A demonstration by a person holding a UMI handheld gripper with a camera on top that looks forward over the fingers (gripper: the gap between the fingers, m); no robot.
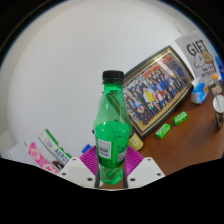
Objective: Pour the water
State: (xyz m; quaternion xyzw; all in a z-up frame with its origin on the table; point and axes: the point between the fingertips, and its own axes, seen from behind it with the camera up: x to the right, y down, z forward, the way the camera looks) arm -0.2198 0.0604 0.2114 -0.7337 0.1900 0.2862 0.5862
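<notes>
A green plastic bottle [112,125] with a black cap and a white label stands upright between my fingers, tilted with the view. My gripper [112,160] is shut on the bottle: both purple pads [90,157] press on its lower body, left and right. The bottle's base sits right at the fingers' roots and seems lifted off the table. No cup or other vessel shows in view.
A brown table [185,145] lies beyond, to the right. On it stand a framed group photo [158,85], small green blocks [164,129], a yellow item [136,143] and a white "GIFT" sign [196,50]. A white wall [60,70] fills the left. Coloured packets [48,150] lie at the left.
</notes>
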